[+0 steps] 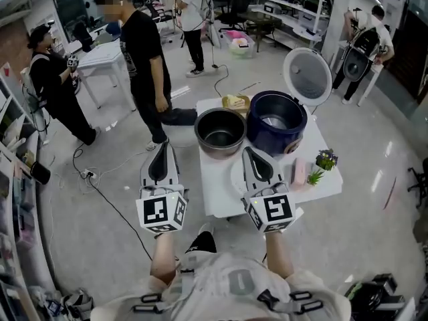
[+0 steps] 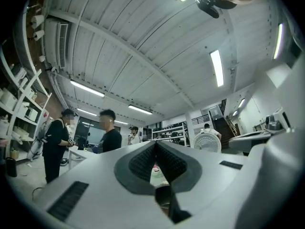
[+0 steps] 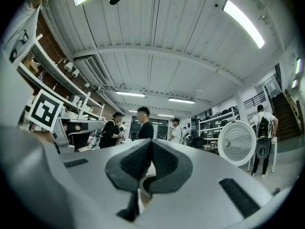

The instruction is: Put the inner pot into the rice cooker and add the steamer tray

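Note:
On the white table (image 1: 217, 196) the metal inner pot (image 1: 219, 132) stands empty, just left of the dark blue rice cooker (image 1: 276, 121), whose round white lid (image 1: 307, 76) is up. A white round steamer tray (image 1: 236, 177) lies on the table, partly hidden under my right gripper. My left gripper (image 1: 163, 146) hovers left of the table's edge, short of the pot, shut and empty. My right gripper (image 1: 250, 152) is over the table in front of the cooker, shut and empty. Both gripper views look up past shut jaws, the left gripper (image 2: 155, 145) and right gripper (image 3: 150, 142); the lid (image 3: 237, 143) shows beyond.
A pink item (image 1: 299, 172) and a small potted plant (image 1: 326, 159) sit at the table's right side, a yellowish packet (image 1: 235, 101) behind the pot. A person in black (image 1: 144, 52) stands close to the table's far left corner. A cable (image 1: 114, 206) runs across the floor.

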The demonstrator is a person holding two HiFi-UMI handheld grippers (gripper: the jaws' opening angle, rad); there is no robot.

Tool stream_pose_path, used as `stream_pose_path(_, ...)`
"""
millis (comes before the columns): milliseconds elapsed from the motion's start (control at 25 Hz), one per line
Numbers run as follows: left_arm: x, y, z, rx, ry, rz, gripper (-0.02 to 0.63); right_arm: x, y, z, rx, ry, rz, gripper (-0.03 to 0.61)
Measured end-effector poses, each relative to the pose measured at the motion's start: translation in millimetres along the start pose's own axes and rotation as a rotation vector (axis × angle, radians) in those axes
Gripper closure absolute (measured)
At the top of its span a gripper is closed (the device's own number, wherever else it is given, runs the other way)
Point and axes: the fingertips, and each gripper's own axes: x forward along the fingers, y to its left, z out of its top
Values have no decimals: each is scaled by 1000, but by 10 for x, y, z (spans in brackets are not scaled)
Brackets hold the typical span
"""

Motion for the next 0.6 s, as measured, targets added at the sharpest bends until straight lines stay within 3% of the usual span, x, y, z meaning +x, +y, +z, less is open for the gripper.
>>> stream_pose_path(120,485,128,3,-2,-15,-41,592,408,-182,48,5,-16,-41,572)
stream_pose_path(320,1180,386,-26,-82,-58,-104,592,1023,-380,59,-8,-35,-81,572)
stream_pose_path(600,1849,886,-61,-87,-90,-148,592,1836,-272,117,-28,-61,-87,572)
